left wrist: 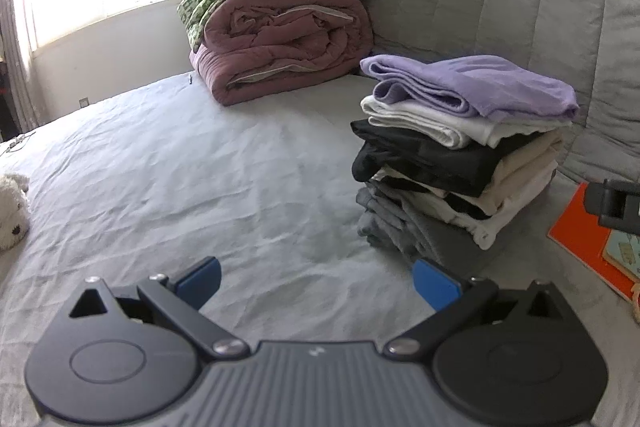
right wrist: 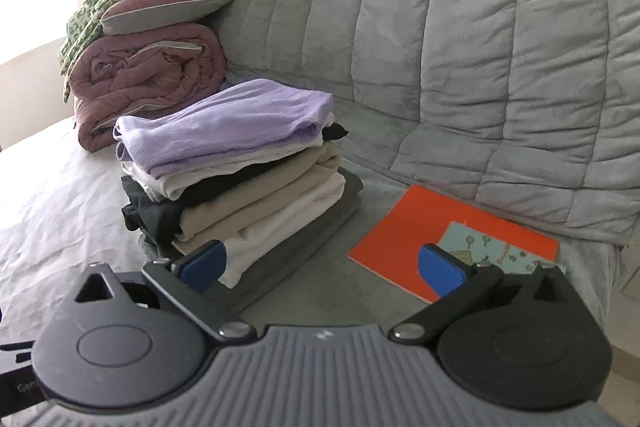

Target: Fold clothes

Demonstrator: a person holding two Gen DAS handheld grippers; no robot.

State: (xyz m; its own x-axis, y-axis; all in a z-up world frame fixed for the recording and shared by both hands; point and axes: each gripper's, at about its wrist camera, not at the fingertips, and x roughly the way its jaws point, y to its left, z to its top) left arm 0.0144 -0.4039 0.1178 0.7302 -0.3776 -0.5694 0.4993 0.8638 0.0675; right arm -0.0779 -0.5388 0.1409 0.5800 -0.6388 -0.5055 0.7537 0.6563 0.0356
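1. Right now our left gripper (left wrist: 316, 281) has its blue pads spread wide with nothing between them, low in the left wrist view over bare bed sheet (left wrist: 168, 187).
2. Our right gripper (right wrist: 322, 267) is likewise wide apart and empty; its left pad sits just in front of the lowest layers of the pile of folded clothes (right wrist: 240, 163).
3. That pile stands centre-left in the right wrist view and at the right in the left one: a purple top (left wrist: 480, 83) uppermost, then white, black, beige, white and grey layers. We judge the folding largely done; no loose garment shows in either view.
4. What is left, if anything, we cannot tell from here.
5. Further out, an orange book (right wrist: 452, 231) lies at lower right beside the pile, with a smaller picture card on it.
6. At upper left a rolled pink quilt (left wrist: 280, 47) carries pillows, and a soft toy (left wrist: 12, 211) sits at the far left edge. Nothing blocks the sheet.
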